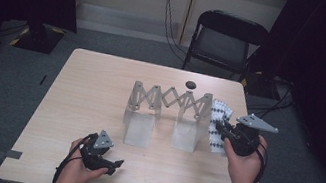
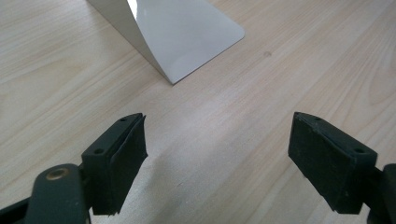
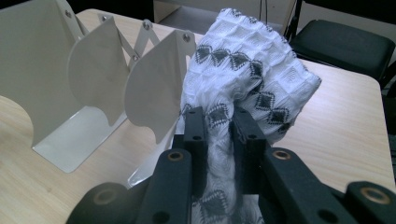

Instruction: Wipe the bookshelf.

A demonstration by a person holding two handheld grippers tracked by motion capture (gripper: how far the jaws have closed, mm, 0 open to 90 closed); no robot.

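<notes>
At the right of the high view, just beside the end plate of the expanding rack (image 1: 169, 104), the right gripper (image 1: 221, 128) holds a white cloth with black diamond patterns (image 1: 218, 126), lifted off the tabletop by the person's right hand (image 1: 243, 161). Seen from the right gripper view, its two black jaws stand narrow and are pinched on a gathered fold of the cloth (image 3: 247, 79), which bunches up above the pads and hangs down between them at the centre of the frame; the rack (image 3: 93, 84), cream-coloured with riveted scissor links and flat foot plates, fills the left half of that frame, close beside the cloth. Lower left in the high view, the left gripper (image 1: 115, 164) rests low over the light wooden table (image 1: 85, 88) in the person's left hand (image 1: 78, 170), well apart from the rack. Its own view shows the jaws spread wide with nothing between them, only bare wood grain (image 2: 219, 140), and one foot plate of the rack (image 2: 182, 32) at the top centre. A small dark round object (image 1: 191, 84) lies behind the rack, and a black folding chair (image 1: 225, 41) stands beyond the table.
</notes>
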